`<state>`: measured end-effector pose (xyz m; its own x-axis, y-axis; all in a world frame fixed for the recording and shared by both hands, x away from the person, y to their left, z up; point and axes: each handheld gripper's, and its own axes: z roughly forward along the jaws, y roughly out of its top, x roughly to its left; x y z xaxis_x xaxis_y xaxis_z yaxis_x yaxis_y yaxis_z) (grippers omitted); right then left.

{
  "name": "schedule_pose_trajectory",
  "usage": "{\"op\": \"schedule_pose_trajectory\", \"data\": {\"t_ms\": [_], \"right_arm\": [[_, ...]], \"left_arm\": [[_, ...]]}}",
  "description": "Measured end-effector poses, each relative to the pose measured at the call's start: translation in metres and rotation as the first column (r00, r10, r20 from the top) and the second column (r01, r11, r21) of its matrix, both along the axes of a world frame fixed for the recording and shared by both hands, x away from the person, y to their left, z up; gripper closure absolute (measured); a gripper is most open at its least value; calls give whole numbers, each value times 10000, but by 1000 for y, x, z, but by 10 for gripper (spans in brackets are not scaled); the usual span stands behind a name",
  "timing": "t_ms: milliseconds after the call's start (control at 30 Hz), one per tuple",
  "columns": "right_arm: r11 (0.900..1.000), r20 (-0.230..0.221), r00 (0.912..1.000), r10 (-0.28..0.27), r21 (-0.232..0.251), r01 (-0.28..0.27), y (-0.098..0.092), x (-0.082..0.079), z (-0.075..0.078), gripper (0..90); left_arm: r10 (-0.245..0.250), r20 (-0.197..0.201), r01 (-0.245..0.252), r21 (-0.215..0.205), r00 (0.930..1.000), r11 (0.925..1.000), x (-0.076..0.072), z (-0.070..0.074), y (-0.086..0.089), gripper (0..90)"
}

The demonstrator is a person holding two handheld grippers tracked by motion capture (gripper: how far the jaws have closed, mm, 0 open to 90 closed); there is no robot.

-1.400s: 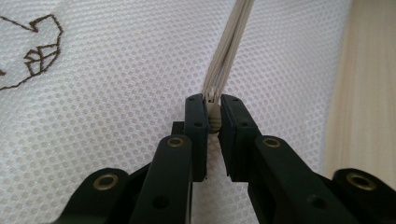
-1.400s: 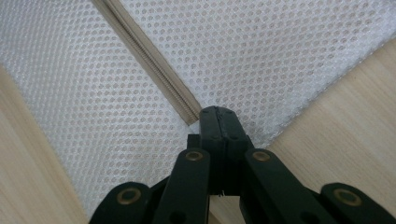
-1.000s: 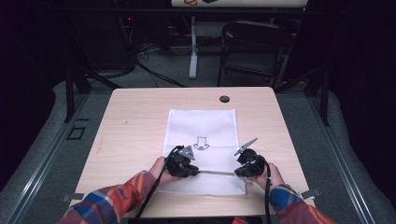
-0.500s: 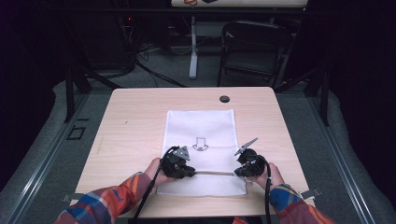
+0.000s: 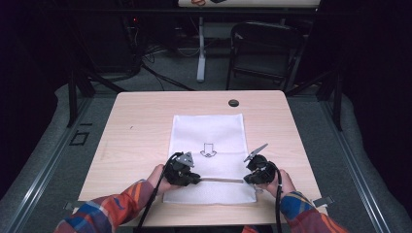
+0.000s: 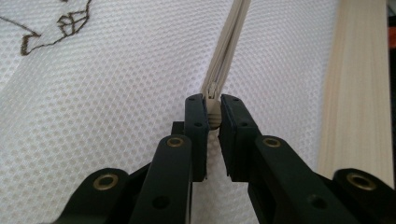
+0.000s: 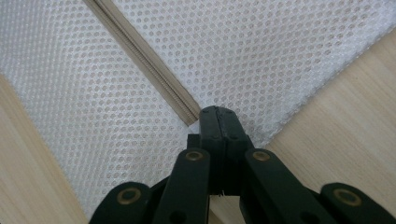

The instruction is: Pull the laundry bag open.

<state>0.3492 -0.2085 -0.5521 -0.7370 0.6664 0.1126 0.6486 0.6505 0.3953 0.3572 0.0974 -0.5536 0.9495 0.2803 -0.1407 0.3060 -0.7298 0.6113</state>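
White mesh bag [image 5: 209,131] lies flat on the wooden table [image 5: 141,126], near my edge, roughly centred. Beige zipper [image 5: 221,180] runs across the bag's near end, between my two grippers.

My left gripper [image 5: 197,178] is clamped on the zipper pull [image 6: 214,116]: in the left gripper view the jaws pinch the small beige tab, a slim gap between them filled by it, zipper tape [image 6: 229,42] running straight away from the tips. Mesh on both sides of it, table strip at right.

My right gripper [image 5: 247,179] is fully clenched on the bag's edge [image 7: 233,116] at the zipper's end; in the right gripper view the jaws meet tight with the mesh fabric nipped between them, zipper [image 7: 140,56] running off diagonally up-left, bare table wood at the lower right and left.

Writing: none readable. Only a printed mark [image 5: 209,149] in the bag's middle, a dark outline of a downward arrow shape; a corner of it in brown line shows in the left gripper view [image 6: 56,25]. No brand legible.

Small black round disc [image 5: 233,103] sits on the table's far side, well apart from the bag. Plaid sleeves [image 5: 111,211] come in from below.
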Motion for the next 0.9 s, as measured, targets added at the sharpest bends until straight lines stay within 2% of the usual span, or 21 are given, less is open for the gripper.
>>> {"op": "schedule_pose_trajectory", "data": {"t_ms": [67, 200, 300, 333, 400, 567, 633, 667, 733, 800, 833, 900], "right_arm": [[10000, 5, 10000, -48, 45, 48, 0, 0, 0, 900], [10000, -13, 10000, -12, 5, 12, 0, 0, 0, 900], [9999, -4, 10000, -94, 90, 94, 0, 0, 0, 900], [9999, -4, 10000, -89, 87, 89, 0, 0, 0, 900], [9999, -15, 10000, -73, 84, 73, 0, 0, 0, 900], [10000, -22, 10000, -3, 4, 3, 0, 0, 0, 900], [10000, -10, 10000, -3, -22, 3, 0, 0, 0, 900], [10000, -32, 10000, 11, 8, -11, 0, 0, 0, 900], [10000, -23, 10000, 14, 30, -14, 0, 0, 0, 900], [10000, -1, 10000, 9, -21, -9, 0, 0, 0, 900], [10000, -2, 10000, 10, -3, -10, 0, 0, 0, 900], [10000, 2, 10000, 10, -22, -10, 0, 0, 0, 900]], "left_arm": [[45, 108, -48, 225, 9999, 9997, -1, 2, 0, 817], [12, 10, -12, 16, 10000, 10000, 0, 1, 3, 817], [-37, 16, 37, 70, 10000, 10000, 0, 1, 4, 816], [64, 188, -70, 310, 9998, 9995, -1, 2, 5, 816], [52, 22, -52, 72, 10000, 10000, -1, 1, 7, 815], [86, 107, -88, 187, 9999, 9998, -2, 1, 12, 815], [266, 162, -270, 278, 9995, 9992, -2, 2, 17, 814], [261, 37, -262, 129, 9997, 9996, -1, 1, 19, 815], [349, 122, -353, 330, 9993, 9988, -2, 2, 21, 814], [304, 94, -307, 331, 9995, 9990, -3, 2, 23, 814], [273, -18, -273, 178, 9996, 9995, -2, 1, 24, 814], [429, -41, -428, 120, 9991, 9990, -2, 1, 27, 814]]}}
